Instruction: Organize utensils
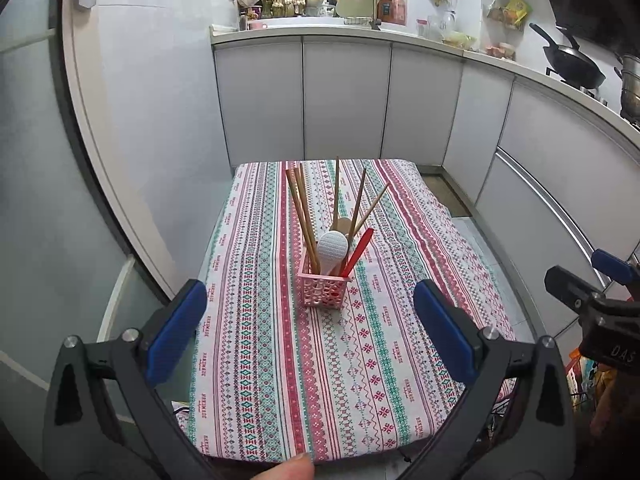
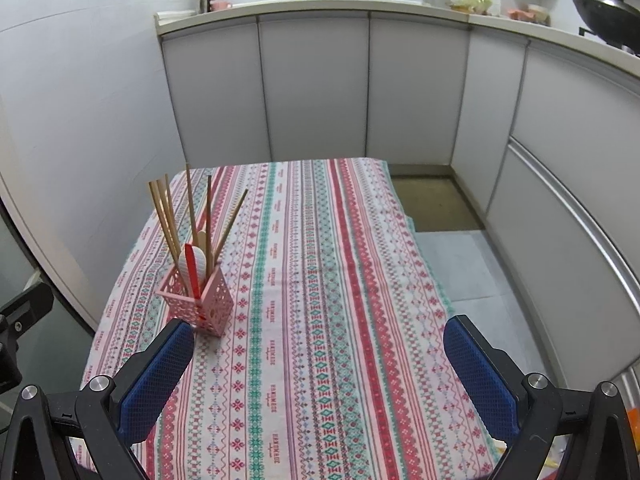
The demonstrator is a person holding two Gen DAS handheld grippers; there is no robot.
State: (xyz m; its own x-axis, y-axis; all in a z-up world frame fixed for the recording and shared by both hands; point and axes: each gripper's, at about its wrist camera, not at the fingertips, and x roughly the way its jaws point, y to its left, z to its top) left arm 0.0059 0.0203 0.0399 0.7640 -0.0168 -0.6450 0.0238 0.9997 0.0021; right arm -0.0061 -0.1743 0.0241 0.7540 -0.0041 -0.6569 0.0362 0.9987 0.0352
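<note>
Left wrist view: the left gripper [image 1: 310, 322] is released, jaws wide apart and holding nothing, above the near part of the tabletop [image 1: 400, 352]. Straight ahead of it, just beyond the fingertips, stands the pink holder [image 1: 323, 290], upright on the striped cloth. In it I count six wooden chopsticks [image 1: 301, 216], one white rice paddle [image 1: 332, 249], one red utensil [image 1: 359, 251] and one wooden spoon [image 1: 342, 225] half hidden behind the paddle. The right gripper [image 1: 588, 284] shows at the right edge, off the table's side.

Right wrist view: the right gripper [image 2: 320, 380] is likewise released and empty. The pink holder [image 2: 200, 300] sits ahead and to its left, just beyond the left blue pad [image 2: 156, 380]. No loose utensil is visible on the cloth.

Judging from this, everything appears already gathered, so the step in hand is probably a tidy withdrawal: lift both grippers straight back and keep the pads clear of the splayed chopsticks, since a nudge could tip the light holder.
</note>
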